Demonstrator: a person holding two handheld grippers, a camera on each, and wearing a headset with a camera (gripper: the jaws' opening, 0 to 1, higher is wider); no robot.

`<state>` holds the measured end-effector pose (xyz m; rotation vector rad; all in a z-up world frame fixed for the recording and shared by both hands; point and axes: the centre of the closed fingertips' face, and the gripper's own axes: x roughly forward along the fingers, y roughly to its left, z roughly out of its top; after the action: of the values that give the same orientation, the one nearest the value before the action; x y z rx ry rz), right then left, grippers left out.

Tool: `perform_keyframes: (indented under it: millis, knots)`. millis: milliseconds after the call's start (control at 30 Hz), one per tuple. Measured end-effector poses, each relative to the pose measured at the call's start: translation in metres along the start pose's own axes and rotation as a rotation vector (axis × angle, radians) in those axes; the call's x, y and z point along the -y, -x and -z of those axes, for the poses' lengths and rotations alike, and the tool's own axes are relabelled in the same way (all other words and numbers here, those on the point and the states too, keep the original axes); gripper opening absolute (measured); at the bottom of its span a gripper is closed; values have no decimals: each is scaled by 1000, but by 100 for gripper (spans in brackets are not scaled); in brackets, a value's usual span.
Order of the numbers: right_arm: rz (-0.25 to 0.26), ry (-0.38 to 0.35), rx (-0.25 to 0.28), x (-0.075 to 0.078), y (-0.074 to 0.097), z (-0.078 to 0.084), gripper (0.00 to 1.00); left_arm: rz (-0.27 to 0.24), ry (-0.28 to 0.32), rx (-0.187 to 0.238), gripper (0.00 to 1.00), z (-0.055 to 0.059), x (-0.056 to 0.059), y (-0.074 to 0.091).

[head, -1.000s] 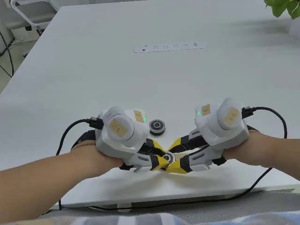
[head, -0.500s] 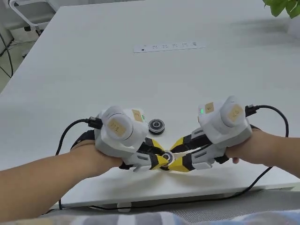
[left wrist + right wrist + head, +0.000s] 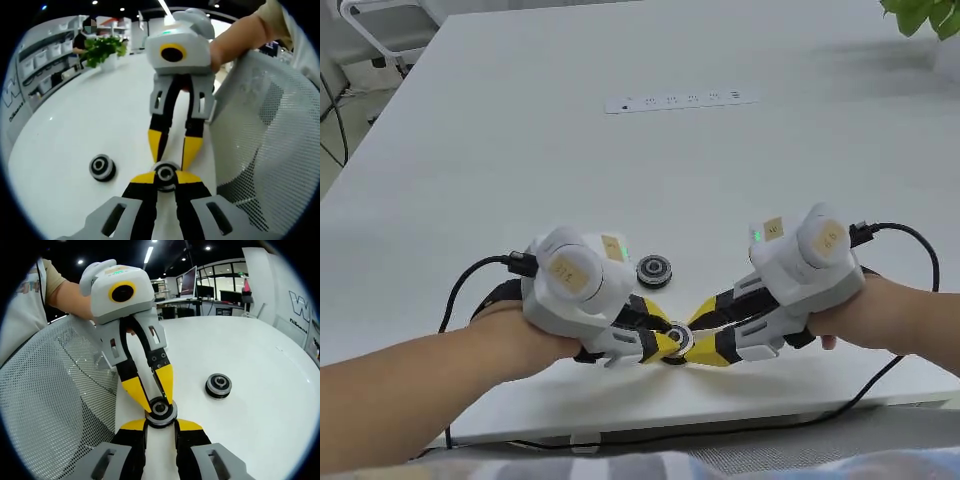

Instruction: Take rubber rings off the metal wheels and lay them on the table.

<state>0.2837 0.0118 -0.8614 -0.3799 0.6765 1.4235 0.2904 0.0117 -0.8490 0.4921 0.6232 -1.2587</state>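
The left hand-held gripper and the right hand-held gripper are meeting nose to nose on one metal wheel, which is sitting between them, close above the desk's near edge. In the left gripper view the left pair of yellow tips is pressing against opposite flanks of the wheel, so that gripper is reading as clamped on it. In the right gripper view the right pair is doing the same from the opposite side, drawn in tight on the rim. Whether either pair is gripping the dark rubber ring rather than the metal beneath is too fine to tell.

What the coming pull is turning on is the wheel's axis. Its round face, hub in the middle, is looking up toward the head camera, so the axle is standing roughly upright. The two grippers are lying nearly level, one on each side of it, in one line across the axle. My judgement is that the ring will be sliding off along the axle, not along the line of the jaws. One gripper will therefore have to be peeling upward or downward while the other is bracing.

A second wheel, ring apparently on, is lying flat just beyond the held wheel, slightly toward the left gripper's side, and so nearer to that hand.
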Motion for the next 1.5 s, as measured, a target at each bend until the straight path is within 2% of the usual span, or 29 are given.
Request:
perform_keyframes:
  millis: [100,200,433,800,833,1000,1233,1267,1300,1333,1500]
  knots:
    - [2,12,-17,1,0,4,16,0,0,1,13,0,0,0]
    - [4,6,-27,2,0,8,9,0,0,1,13,0,0,0]
    - [5,4,-31,3,0,8,6,-2,0,1,13,0,0,0]
    - [21,-69,-30,8,4,7,0,-5,-9,-3,13,1,0,0]
    - [16,-103,-27,7,5,7,0,-7,-10,-3,13,1,0,0]
    - [13,-178,0,9,6,5,0,-9,-12,-8,13,1,0,0]
    - [22,-352,51,14,7,2,0,-21,-10,-13,12,2,0,0]
    - [32,-375,79,16,8,-3,0,-20,-10,-14,12,2,0,0]
    - [11,-408,118,15,9,-11,0,-21,-6,-16,12,2,-1,0]
    - [19,-406,86,18,10,-4,0,-24,-6,-18,12,2,-1,0]
    - [18,-411,103,15,9,-7,0,-35,-4,-33,12,1,-1,0]
